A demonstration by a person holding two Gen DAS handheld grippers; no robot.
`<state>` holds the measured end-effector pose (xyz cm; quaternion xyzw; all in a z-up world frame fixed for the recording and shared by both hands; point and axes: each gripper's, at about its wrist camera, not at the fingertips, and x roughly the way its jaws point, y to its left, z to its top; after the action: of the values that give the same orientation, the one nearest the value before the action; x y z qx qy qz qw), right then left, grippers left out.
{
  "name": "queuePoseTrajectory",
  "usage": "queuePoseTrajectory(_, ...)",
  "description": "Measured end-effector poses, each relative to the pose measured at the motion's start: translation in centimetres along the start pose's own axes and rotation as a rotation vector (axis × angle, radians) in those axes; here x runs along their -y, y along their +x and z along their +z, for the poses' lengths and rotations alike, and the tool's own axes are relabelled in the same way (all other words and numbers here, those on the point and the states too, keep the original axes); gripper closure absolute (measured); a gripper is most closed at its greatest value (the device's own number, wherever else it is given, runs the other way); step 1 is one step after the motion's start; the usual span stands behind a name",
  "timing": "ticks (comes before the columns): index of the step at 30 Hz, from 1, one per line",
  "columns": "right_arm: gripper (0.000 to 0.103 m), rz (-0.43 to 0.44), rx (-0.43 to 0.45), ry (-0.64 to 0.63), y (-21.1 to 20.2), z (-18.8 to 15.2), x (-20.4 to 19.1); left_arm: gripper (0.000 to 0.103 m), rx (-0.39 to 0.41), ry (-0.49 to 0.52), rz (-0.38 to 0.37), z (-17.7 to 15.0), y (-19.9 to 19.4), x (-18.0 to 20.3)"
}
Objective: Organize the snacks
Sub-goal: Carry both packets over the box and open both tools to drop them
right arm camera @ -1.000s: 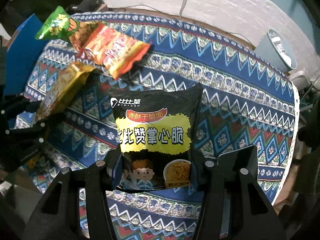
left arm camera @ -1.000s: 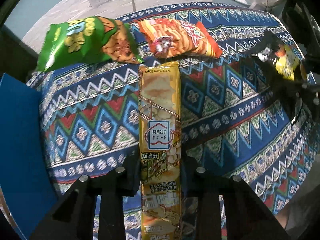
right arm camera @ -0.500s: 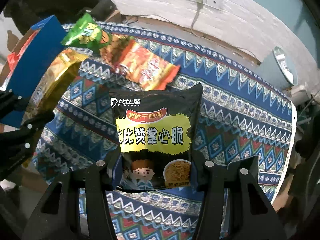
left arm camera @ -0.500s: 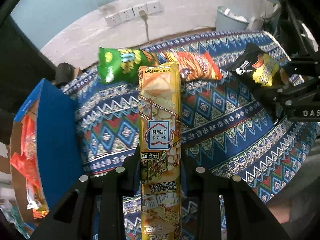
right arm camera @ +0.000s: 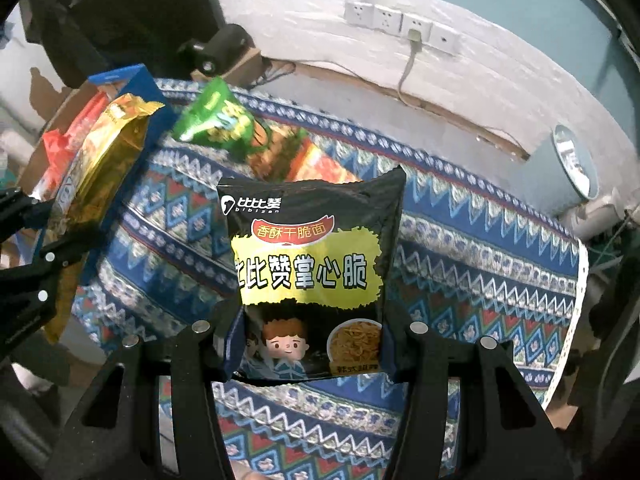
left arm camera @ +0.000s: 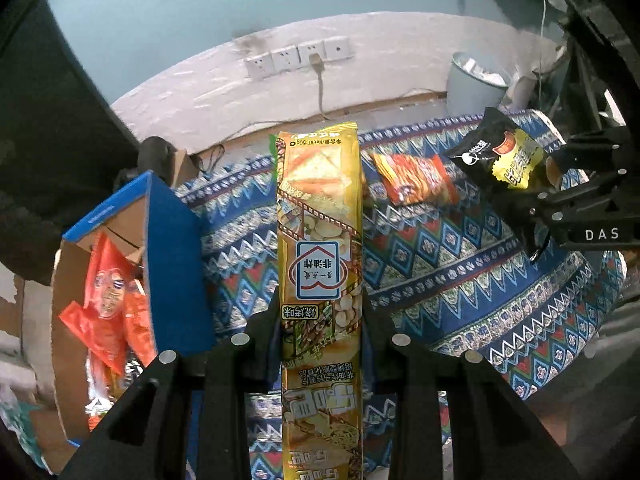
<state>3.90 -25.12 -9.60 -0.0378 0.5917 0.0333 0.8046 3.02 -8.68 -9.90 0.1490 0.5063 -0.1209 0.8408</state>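
My left gripper point(left arm camera: 320, 320) is shut on a long yellow snack pack point(left arm camera: 320, 240) and holds it lifted above the patterned table, right of the blue cardboard box point(left arm camera: 176, 264). The pack also shows in the right wrist view point(right arm camera: 100, 184). My right gripper point(right arm camera: 308, 320) is shut on a black and yellow noodle snack bag point(right arm camera: 312, 264), held above the table; it shows in the left wrist view point(left arm camera: 500, 156). An orange snack bag point(left arm camera: 416, 178) and a green snack bag point(right arm camera: 216, 120) lie on the far side of the table.
The table carries a blue patterned cloth point(left arm camera: 480, 280). The blue box at its left end holds orange packets point(left arm camera: 104, 300). A grey bin point(left arm camera: 472, 84) stands by the wall with sockets point(left arm camera: 300, 56). A dark camera-like object sits on a carton point(right arm camera: 224, 52).
Both grippers have risen and tilted up with their packs; the wall and the open box now show. The left gripper has drawn nearer the blue box.
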Motion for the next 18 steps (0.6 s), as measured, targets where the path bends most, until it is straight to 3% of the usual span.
queuePoseTrajectory(18,0.051,0.073,0.057,-0.093,-2.2,4.0,-6.5,0.071,0.094,-0.07,0.067,0.3,-3.9,-6.2)
